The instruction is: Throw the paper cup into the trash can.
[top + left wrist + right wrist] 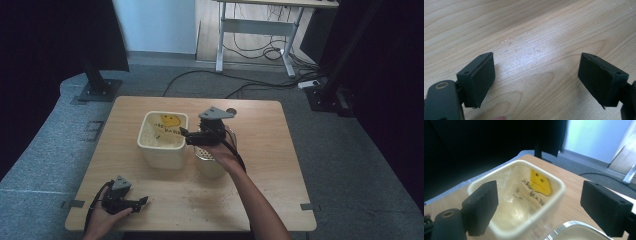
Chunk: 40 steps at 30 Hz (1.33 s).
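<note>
The light wood-grain table (531, 27) has a smooth, faintly sheened laminate-like surface. The cream translucent plastic square tub (560, 186) is glossy, with a smooth rounded rim and a yellow printed face label. The round silver metal container (571, 226) beside the tub has a bright polished rim. Each black tool (536, 78) carries matt, foam-like jaw pads on hard matt plastic mounts.

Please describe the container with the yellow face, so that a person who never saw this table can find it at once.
Look at the wooden table, near its middle. There stands a cream square plastic tub, open on top, directly left of a round metal cup under the right claw. Its yellow smiley face and dark lettering on the far wall set it apart.
</note>
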Motion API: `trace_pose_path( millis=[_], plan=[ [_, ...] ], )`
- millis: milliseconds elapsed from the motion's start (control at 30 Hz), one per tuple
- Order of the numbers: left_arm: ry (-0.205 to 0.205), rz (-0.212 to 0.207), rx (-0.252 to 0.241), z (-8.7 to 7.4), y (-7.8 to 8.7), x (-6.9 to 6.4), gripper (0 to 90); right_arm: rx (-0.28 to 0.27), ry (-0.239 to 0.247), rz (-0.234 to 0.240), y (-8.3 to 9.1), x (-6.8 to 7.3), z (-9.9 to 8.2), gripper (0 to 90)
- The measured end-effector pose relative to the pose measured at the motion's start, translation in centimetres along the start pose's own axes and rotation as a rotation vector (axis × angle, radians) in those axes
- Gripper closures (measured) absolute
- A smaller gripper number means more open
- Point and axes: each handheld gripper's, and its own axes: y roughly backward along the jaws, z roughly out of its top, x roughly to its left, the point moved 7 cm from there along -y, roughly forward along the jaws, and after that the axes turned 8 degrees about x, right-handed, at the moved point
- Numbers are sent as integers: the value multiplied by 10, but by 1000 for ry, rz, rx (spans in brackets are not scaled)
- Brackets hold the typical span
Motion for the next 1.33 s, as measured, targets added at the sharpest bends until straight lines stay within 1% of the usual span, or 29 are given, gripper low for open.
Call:
trace_pose_path(
  millis=[200, 300, 400, 500, 633, 767, 867, 1000, 1067, 1233, 1333],
  plan=[
    [-3, 5, 2, 0, -1, -1, 144, -44, -10, -36, 41, -21, -24, 170],
    [-2, 5, 3, 1, -2, -1, 145, -55, -9, -64, 56, -30, -40, 173],
    [-2, 8, 5, 1, -2, 0, 145, -65, -18, -85, 70, -37, -58, 180],
    [-2, 8, 5, 1, -2, 0, 145, -69, -21, -98, 79, -41, -73, 182],
    [-1, 9, 5, 1, -2, 0, 144, -73, -55, -107, 94, -48, -99, 187],
    [-3, 10, 7, 1, -2, 0, 145, -68, -77, -117, 104, -51, -121, 188],
    [1, 10, 6, 1, -3, 0, 145, -58, -95, -123, 108, -54, -138, 188],
    [1, 12, 5, 2, -3, 0, 145, -32, -111, -128, 106, -58, -155, 188],
    [0, 13, 4, 2, -4, 0, 144, -24, -118, -132, 104, -60, -160, 189],
    [-2, 13, 4, 2, -4, 0, 144, -18, -122, -138, 102, -61, -163, 188],
    [-2, 14, 3, 2, -4, 0, 143, -8, -115, -135, 98, -60, -168, 185]
  ],
)
